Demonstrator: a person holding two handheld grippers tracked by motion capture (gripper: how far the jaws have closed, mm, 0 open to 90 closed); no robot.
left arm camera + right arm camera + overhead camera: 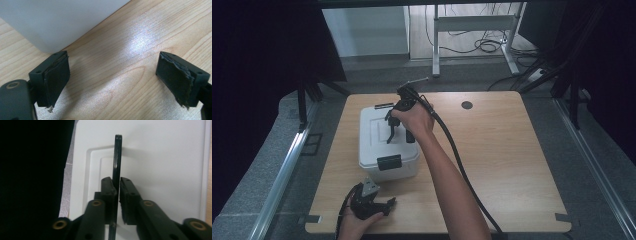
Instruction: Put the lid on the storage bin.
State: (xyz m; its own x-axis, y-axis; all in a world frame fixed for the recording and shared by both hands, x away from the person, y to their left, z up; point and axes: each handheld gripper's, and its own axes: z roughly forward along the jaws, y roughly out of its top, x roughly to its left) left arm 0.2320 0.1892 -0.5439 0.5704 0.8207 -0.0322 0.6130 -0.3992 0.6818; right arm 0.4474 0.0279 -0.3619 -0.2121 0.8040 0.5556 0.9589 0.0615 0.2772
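Observation:
A white lidded box (373,150) stands on the left half of the wooden table (512,165), with a black latch (389,162) on its front. My right gripper (400,132) hangs over the lid and is shut on the lid's thin black handle (117,155), which stands upright, seen edge-on between the jaws of the right gripper (117,183). My left gripper (388,204) lies low at the table's front edge, open, with only bare wood between its pads (57,77). The box's white corner (57,20) sits just beyond the left gripper (112,67).
The right gripper's black cable (457,155) trails down across the table along the forearm. A dark round grommet hole (467,105) lies near the far edge. Another desk's metal legs (435,45) and floor cables stand beyond the table.

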